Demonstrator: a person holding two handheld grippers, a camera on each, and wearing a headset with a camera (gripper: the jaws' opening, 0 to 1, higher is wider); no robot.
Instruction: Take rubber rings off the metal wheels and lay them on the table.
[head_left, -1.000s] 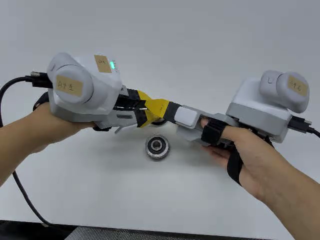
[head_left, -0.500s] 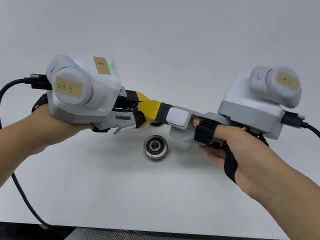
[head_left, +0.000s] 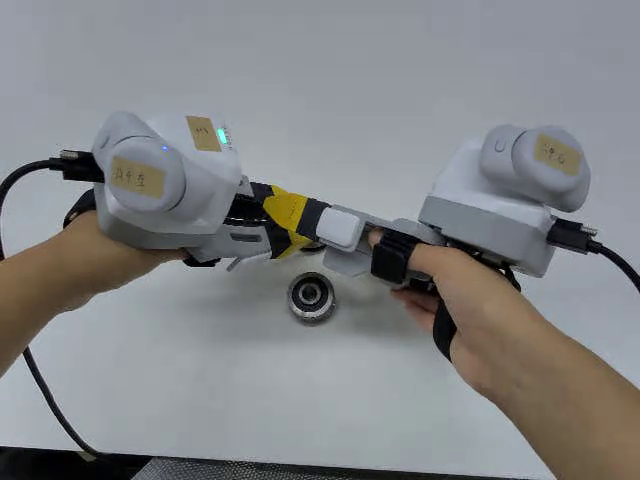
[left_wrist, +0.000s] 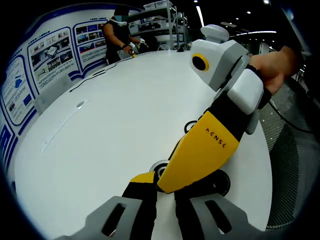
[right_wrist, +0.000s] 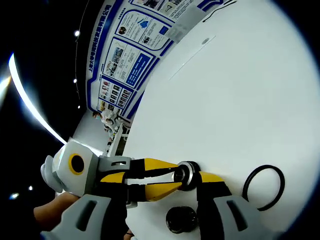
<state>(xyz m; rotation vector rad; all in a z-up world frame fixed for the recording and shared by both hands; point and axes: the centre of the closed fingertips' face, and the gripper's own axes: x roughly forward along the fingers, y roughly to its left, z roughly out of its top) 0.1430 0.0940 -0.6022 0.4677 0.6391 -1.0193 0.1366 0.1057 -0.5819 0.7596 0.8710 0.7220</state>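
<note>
Left gripper (left_wrist: 159, 182) clamped on metal wheel (right_wrist: 186, 175) | right gripper (right_wrist: 190, 181) opposite, jaws bracketing same wheel at their 12 o'clock, bite unconfirmed | right gripper view: second wheel (right_wrist: 182, 219) on table (right_wrist: 225, 90) at 6 o'clock of held one, loose rubber ring (right_wrist: 264, 167) at 3 o'clock.

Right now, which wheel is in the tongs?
The wheel clamped between the right tongs' yellow tips; the other wheel lies loose on the table.

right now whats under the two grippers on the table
A metal wheel on the table, a black ring near it. In the head view the ring is covered.
</note>
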